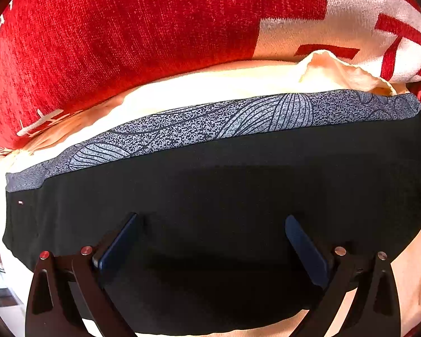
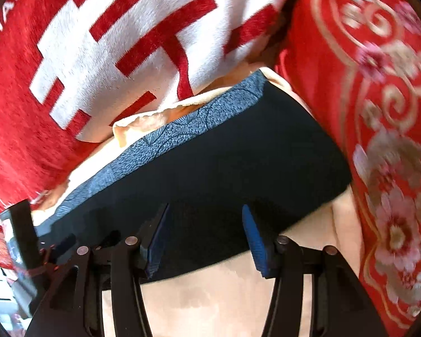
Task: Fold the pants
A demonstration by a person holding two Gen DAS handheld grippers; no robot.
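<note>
The black pants (image 1: 238, 185) lie folded into a flat block on a cream sheet (image 1: 210, 90), with a grey patterned band (image 1: 210, 123) along the far edge. My left gripper (image 1: 212, 220) is open and empty, its blue fingers (image 1: 118, 241) spread over the near part of the black cloth. In the right wrist view the same pants (image 2: 238, 154) show with the grey band (image 2: 168, 140) at the far left. My right gripper (image 2: 206, 210) is open and empty over the near edge of the pants. The left gripper's black body (image 2: 22, 224) shows at the left edge.
A red and white blanket (image 1: 126, 33) with large lettering lies bunched behind the pants (image 2: 112, 42). A red quilt with gold and pink flowers (image 2: 379, 140) rises close on the right. Cream sheet (image 2: 224, 295) shows in front of the pants.
</note>
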